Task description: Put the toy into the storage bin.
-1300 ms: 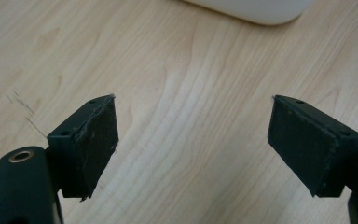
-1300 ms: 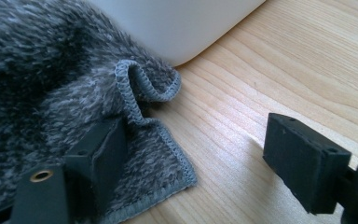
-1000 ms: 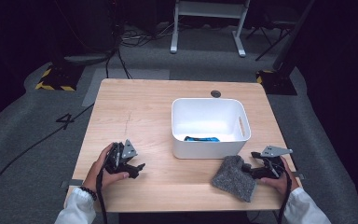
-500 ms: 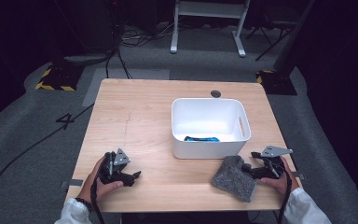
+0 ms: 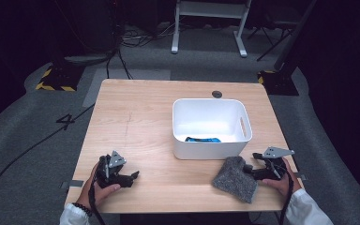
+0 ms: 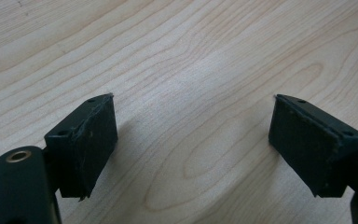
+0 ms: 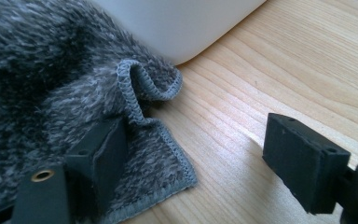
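I work at a light wooden table (image 5: pixel 140 117) whose grain runs in long pale bands; a small dark round cap (image 5: pixel 217 94) sits in its far edge. Around it lies grey carpet (image 5: pixel 37 136), with a black cable (image 5: pixel 33 147) trailing over it at the left, yellow-and-black striped tape (image 5: pixel 51 86) on a dark base beyond the far left corner, and the white legs of a stand (image 5: pixel 208 23) at the back. The room beyond is dark.

On the right half of the table stands a white tub (image 5: pixel 211 126) with rounded corners and a slot handle in its right wall. Inside, against its near wall, lies something blue and black (image 5: pixel 203 139); I cannot tell what it is.

The grey fuzzy cloth (image 5: pixel 236 179) lies on the table just in front of the tub's near right corner, its stitched hem curled up in a fold close to the tub's wall.

My right gripper (image 5: pixel 255 169) rests at the cloth's right edge, jaws spread wide: one pad sits on the cloth by the folded hem, the other is over bare wood, so nothing is pinched.

My left gripper (image 5: pixel 132 177) is low over bare wood near the front left corner, well apart from cloth and tub. Its jaws have just been opening a little and stand apart with nothing between them.
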The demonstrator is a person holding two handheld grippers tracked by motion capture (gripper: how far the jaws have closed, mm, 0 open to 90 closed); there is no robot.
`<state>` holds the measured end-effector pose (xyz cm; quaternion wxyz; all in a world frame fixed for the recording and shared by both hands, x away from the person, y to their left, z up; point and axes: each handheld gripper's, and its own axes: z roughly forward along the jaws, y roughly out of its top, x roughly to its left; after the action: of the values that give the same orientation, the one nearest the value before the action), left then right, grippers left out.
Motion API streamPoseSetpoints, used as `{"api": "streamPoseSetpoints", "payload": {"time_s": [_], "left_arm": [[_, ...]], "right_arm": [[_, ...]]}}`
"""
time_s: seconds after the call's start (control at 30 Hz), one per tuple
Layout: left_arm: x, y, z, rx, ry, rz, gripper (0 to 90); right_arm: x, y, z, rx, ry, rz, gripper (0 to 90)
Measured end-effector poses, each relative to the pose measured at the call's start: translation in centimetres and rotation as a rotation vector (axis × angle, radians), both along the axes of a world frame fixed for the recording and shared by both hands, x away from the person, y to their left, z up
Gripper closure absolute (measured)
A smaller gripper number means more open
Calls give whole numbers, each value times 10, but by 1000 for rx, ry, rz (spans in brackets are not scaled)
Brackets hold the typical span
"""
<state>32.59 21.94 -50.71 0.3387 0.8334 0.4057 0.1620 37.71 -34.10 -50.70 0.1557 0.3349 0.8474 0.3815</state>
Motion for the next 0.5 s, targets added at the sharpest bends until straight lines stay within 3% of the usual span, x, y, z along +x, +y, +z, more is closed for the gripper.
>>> {"api": "streamPoseSetpoints", "payload": {"time_s": [0.5], "left_arm": [[2, 0, 0, 3, 0, -2, 150]], "right_arm": [[0, 0, 0, 1, 1, 0, 217]]}}
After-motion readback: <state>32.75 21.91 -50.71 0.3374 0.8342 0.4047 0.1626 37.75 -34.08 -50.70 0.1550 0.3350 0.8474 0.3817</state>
